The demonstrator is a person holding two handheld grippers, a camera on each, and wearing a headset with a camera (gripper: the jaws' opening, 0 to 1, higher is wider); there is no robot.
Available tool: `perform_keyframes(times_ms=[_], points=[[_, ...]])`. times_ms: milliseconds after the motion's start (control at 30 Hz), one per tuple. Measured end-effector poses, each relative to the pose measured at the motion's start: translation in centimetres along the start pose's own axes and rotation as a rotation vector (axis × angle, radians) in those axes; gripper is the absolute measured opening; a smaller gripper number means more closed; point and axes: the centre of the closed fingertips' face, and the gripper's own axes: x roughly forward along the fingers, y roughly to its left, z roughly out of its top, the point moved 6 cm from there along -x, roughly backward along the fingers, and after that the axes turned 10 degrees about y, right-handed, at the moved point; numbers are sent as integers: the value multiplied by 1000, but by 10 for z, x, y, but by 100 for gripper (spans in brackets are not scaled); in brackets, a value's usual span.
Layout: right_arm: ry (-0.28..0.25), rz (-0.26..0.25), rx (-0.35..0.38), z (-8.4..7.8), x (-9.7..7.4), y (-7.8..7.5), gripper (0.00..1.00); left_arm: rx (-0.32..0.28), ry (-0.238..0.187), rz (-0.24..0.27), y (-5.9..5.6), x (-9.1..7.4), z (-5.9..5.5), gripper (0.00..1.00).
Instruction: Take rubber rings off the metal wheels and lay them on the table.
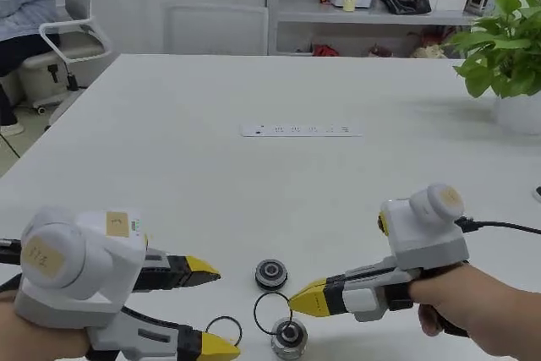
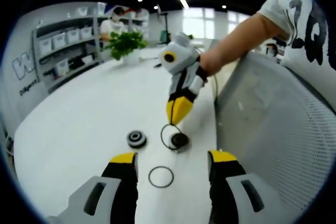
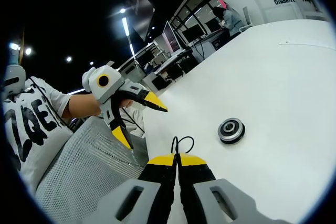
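On the table, far wheel behind near wheel, loose ring left of it, power strip beyond.

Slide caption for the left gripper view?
Right gripper pinches a rubber ring by a wheel; another ring lies on the table.

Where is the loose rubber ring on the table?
In the left gripper view, the loose ring lies on the table between the left gripper's open jaws, before the nearer wheel.
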Motion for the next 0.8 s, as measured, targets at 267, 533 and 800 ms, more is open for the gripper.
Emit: perform_keyframes(times_ms=[267, 533, 800], points=[[1, 10, -13, 9, 10, 4, 0, -22, -2, 23, 3, -8, -10, 60], [4, 4, -16, 15, 20, 2, 0, -37, -4, 48, 7, -16, -17, 63], [17, -11, -5, 15, 31, -3, 0, -59, -7, 71, 10, -23, -23, 65]])
